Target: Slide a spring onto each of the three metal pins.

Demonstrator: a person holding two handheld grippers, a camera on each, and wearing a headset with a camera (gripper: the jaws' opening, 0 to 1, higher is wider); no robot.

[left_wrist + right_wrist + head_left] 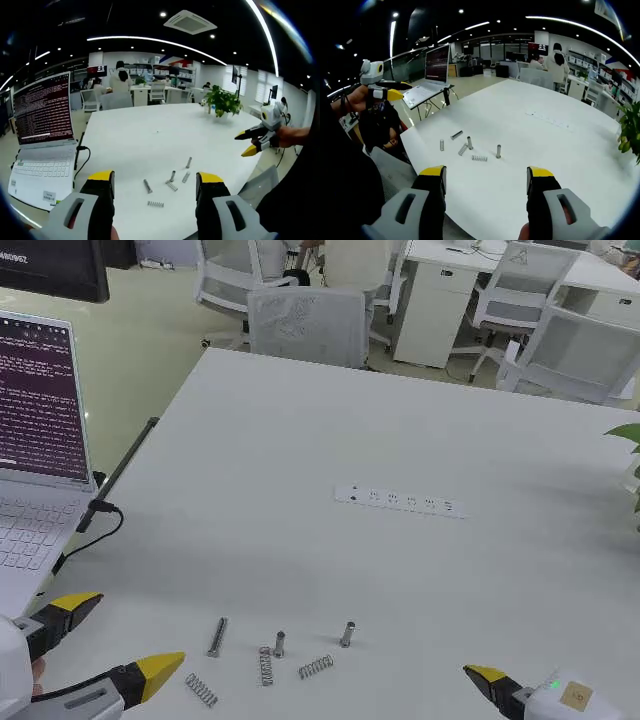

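Observation:
Three short metal pins are near the front edge of the white table (400, 430). One pin (217, 637) lies flat; a middle pin (279, 643) and a right pin (347, 634) stand upright. Three loose springs lie just in front of them: a left spring (201, 689), a middle spring (266, 666) and a right spring (316, 667). My left gripper (118, 638) is open, left of the lying pin and holding nothing. My right gripper (490, 680) is open to the right of the pins, also holding nothing. The left gripper view has the pins (172, 176) and springs (155, 204) ahead of the yellow-tipped jaws.
An open laptop (35, 440) sits at the table's left edge, with a black cable (100, 525) plugged into it. A white power strip (400, 500) lies mid-table. Plant leaves (628, 435) reach in at the right. Office chairs (305, 325) and desks stand beyond.

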